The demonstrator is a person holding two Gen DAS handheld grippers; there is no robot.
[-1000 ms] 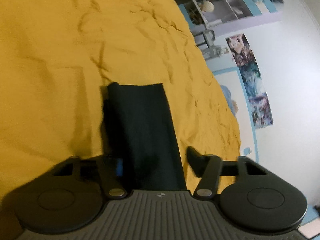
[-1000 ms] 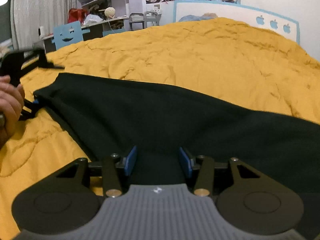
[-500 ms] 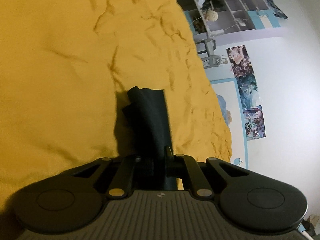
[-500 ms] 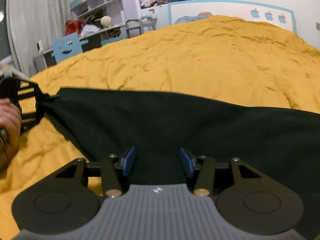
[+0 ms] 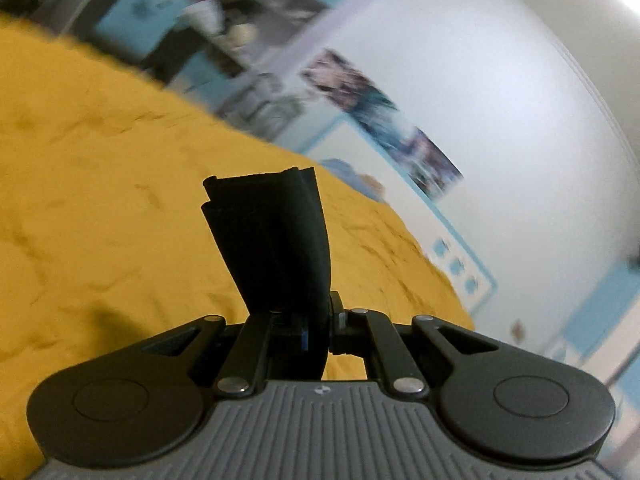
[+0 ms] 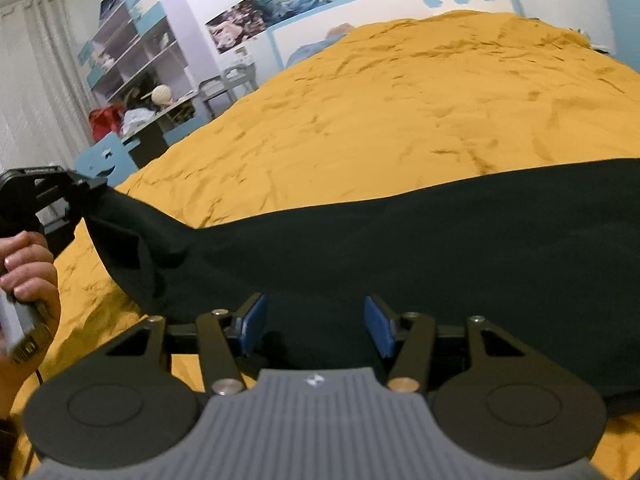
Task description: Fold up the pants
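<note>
Now left hand-held gripper (image 5: 320,320) clamps pants (image 6: 400,248) hem, raised; right hand-held gripper (image 6: 312,326) agape (empty).

Dim indoor light, fisheye bending, left view's background motion-blurred

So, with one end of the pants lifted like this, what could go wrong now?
1. The left gripper pinches only the end of the black pants; the cloth may slip out.
2. The right gripper has its jaws open and holds nothing, so the rest could drag and bunch on the yellow bedcover.
</note>
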